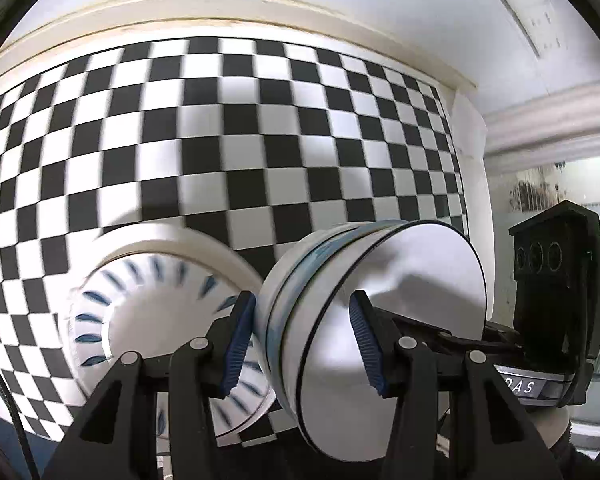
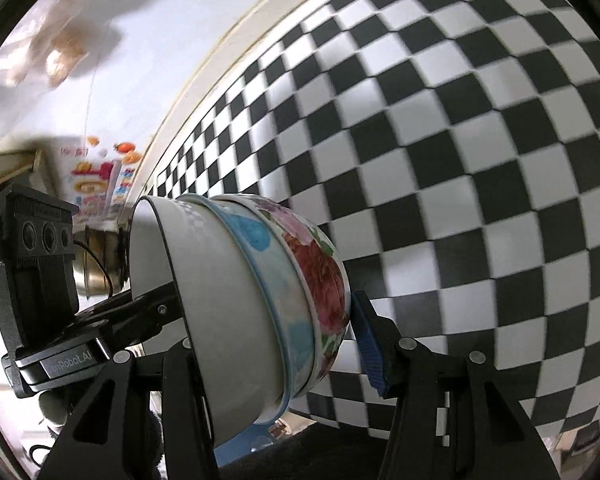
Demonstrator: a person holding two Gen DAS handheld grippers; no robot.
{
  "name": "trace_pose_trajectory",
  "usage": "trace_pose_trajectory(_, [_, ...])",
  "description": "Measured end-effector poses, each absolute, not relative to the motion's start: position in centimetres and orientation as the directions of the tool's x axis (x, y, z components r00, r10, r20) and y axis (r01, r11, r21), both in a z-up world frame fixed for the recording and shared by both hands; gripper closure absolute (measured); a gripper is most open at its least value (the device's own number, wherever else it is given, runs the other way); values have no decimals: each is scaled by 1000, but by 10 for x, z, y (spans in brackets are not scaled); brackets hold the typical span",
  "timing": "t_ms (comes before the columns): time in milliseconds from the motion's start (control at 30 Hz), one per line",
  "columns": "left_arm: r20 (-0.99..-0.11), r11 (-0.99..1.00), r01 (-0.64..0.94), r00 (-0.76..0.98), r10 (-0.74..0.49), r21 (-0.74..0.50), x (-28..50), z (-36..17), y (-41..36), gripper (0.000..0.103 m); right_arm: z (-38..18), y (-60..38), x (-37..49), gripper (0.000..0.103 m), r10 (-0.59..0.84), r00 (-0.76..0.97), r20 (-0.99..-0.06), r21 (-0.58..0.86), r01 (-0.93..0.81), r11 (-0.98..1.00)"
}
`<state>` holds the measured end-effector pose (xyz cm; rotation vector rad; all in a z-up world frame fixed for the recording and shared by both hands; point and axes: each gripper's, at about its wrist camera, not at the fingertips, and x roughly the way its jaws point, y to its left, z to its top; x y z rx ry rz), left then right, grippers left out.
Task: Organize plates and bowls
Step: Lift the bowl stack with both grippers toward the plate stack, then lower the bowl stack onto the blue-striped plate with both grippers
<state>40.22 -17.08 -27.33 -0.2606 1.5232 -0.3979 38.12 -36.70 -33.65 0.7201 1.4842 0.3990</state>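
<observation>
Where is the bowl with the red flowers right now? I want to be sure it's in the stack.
In the right wrist view, the flowered bowl is the outermost of the nested bowls, lifted above the checkered cloth, its side against the right gripper's blue pad.

Left gripper [image 1: 304, 340] tilted steeply down, jaws clamped across the stack of bowls [image 1: 340, 320]; right gripper [image 2: 272, 344] grips the same stack from the opposite side.

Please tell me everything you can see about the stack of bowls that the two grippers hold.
The stack of bowls is three nested bowls, glossy like ceramic: an inner white bowl with a dark rim, a middle one with blue spots, an outer one with red and pink flowers. It is tipped on its side above the checkered tablecloth. The left gripper and right gripper each clamp its wall.
</observation>
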Motion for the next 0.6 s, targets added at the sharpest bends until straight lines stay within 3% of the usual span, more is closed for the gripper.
trace_pose_trajectory(600, [-922,913,-126,50,-384,-387,376,-298,-58,57,-348,-248,393,51,642,-69,-764,643,3,766])
